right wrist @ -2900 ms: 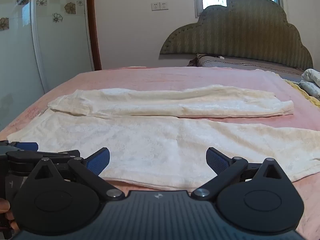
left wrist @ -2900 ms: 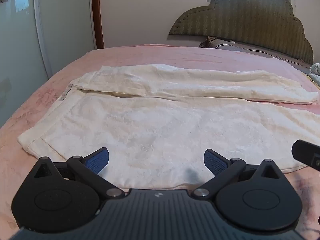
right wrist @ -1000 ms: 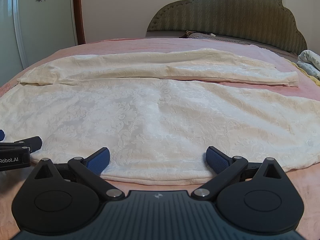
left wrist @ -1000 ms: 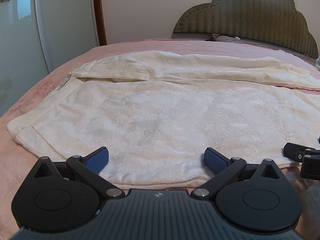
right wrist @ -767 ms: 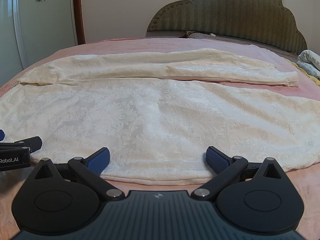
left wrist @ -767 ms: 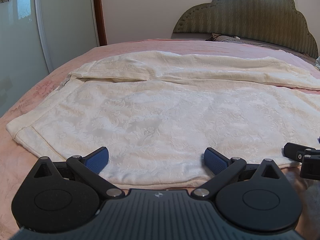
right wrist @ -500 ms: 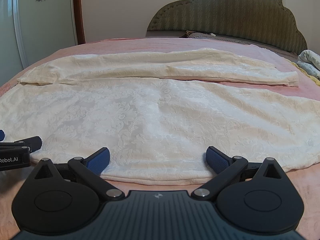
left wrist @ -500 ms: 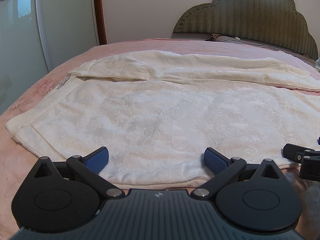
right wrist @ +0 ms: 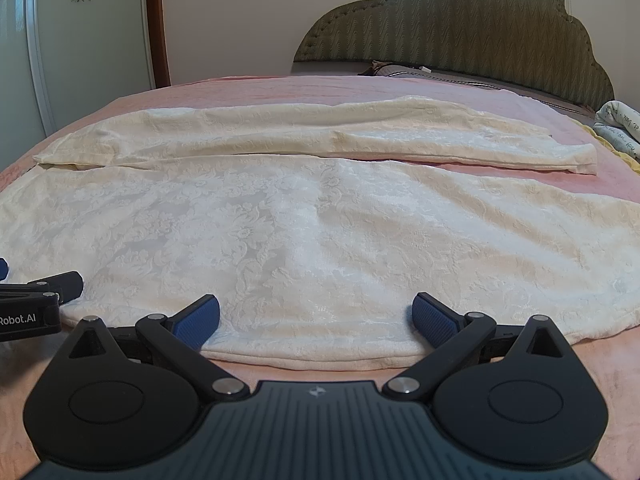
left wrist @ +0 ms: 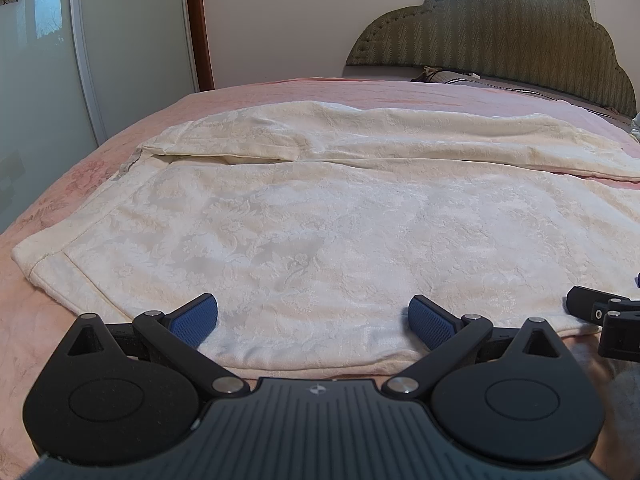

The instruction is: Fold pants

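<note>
Both grippers, left gripper (left wrist: 313, 316) and right gripper (right wrist: 316, 316), now lower over cream pants (left wrist: 320, 232), fingers wide apart, empty.

Both my wrist cameras sit low by the pants' (left wrist: 320, 220) near edge, facing the headboard (right wrist: 452, 36); both views share pants and headboard.

1. Left gripper (left wrist: 313, 317): jaws spread wide, both blue pads (left wrist: 195, 318) visible, fingers pointing forward and held low and level.
2. Right gripper (right wrist: 316, 316): jaws likewise spread wide, nothing between the blue pads (right wrist: 433, 322).
3. The two grippers sit side by side, each one's black fingertip showing at the edge of the other's view.
</note>
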`<state>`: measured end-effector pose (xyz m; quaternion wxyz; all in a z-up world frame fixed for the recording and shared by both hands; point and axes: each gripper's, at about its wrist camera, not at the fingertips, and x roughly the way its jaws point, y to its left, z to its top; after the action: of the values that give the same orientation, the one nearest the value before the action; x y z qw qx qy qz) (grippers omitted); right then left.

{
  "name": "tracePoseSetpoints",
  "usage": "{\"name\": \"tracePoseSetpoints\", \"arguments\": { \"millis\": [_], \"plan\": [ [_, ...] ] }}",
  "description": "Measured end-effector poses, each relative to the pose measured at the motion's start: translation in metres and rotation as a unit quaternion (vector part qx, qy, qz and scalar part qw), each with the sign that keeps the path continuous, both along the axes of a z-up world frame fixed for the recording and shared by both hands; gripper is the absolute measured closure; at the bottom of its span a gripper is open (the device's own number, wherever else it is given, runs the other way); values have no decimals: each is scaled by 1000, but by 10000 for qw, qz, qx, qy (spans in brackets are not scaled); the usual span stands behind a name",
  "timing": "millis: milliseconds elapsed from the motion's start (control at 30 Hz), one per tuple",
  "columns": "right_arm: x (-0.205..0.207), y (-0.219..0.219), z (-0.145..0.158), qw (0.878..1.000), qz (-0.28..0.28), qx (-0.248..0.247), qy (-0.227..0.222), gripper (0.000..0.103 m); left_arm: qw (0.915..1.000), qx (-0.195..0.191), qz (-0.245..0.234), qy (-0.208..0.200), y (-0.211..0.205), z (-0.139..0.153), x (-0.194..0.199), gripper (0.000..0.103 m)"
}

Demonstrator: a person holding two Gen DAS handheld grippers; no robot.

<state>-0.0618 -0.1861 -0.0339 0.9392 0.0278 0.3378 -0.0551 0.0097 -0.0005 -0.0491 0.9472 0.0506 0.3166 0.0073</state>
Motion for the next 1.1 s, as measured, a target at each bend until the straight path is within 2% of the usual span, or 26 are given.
{"name": "tracePoseSetpoints", "arguments": {
  "millis": [1100],
  "plan": [
    [2, 2, -1, 10000, -27, -8, 34, 0, 10000, -32, -12, -9, 1, 0, 0, 0]
  ]
}}
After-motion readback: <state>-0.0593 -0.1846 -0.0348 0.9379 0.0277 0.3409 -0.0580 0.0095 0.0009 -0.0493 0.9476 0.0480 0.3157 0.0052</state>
